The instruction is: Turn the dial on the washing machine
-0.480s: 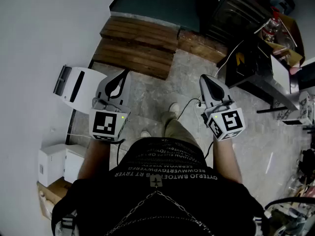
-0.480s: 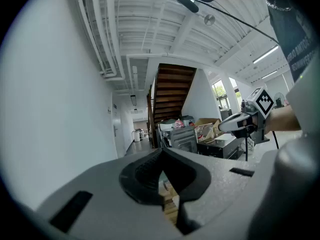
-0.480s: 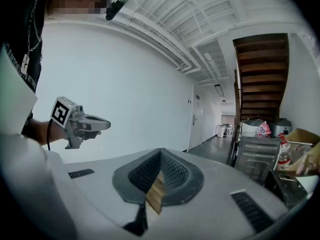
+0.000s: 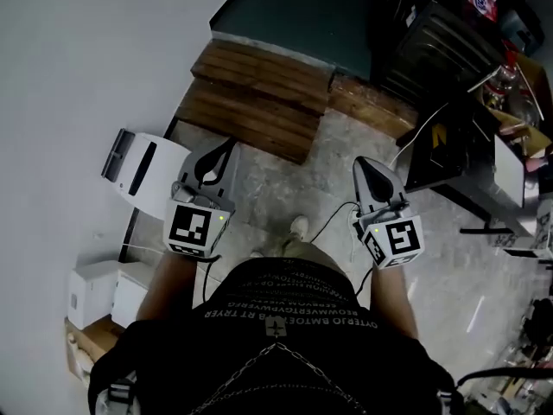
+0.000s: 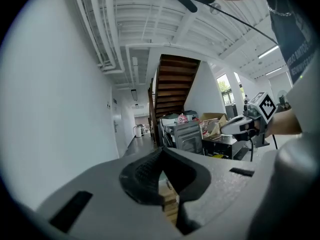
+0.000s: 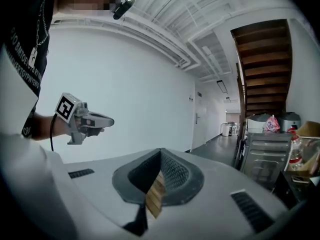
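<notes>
Head view: floor (image 4: pixel 285 188) up to wooden step (image 4: pixel 259 102)

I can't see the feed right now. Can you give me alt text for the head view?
A person stands on a stone floor holding the left gripper and right gripper out front, both shut and empty. Wooden steps lie ahead, with dark appliances to the right.
</notes>
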A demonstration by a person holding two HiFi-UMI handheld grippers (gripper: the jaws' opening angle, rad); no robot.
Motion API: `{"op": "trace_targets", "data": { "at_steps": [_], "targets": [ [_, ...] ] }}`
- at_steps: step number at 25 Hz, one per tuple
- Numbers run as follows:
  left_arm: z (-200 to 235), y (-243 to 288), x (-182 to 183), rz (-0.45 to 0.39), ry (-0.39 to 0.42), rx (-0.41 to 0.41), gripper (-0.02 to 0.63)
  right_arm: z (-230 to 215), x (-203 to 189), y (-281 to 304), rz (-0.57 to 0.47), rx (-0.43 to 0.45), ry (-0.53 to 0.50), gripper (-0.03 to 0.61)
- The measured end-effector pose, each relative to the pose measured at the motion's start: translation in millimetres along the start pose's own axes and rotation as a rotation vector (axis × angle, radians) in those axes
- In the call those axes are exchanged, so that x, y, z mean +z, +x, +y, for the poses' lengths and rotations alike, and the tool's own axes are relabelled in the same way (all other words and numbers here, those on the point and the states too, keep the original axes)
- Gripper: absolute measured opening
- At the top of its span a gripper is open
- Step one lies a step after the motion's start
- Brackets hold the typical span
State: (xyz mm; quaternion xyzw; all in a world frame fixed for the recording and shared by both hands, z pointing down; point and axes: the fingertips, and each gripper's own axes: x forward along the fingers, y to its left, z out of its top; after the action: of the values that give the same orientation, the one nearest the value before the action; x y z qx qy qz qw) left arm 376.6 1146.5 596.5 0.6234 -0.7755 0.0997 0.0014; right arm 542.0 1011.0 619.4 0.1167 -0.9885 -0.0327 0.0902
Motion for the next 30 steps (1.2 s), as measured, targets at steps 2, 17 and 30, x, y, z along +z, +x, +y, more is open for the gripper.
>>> {"op": "trace_targets", "data": {
  "at_steps": [2,17,30],
  "targets": [
    [12,30,4,0.007,-0.001,0.023,0.006,-21,-2,17,0.001,0.023,-0.013,-0.003],
    [16,198,41,-0.007,-0.009,0.053,0.006,-163,-3,117,0.004,0.157,0.020,-0.003],
    [149,256,17,0.013,0.008,0.041,0.006,-141,18,257,0.022,0.163,0.064,-0.003]
  ]
}}
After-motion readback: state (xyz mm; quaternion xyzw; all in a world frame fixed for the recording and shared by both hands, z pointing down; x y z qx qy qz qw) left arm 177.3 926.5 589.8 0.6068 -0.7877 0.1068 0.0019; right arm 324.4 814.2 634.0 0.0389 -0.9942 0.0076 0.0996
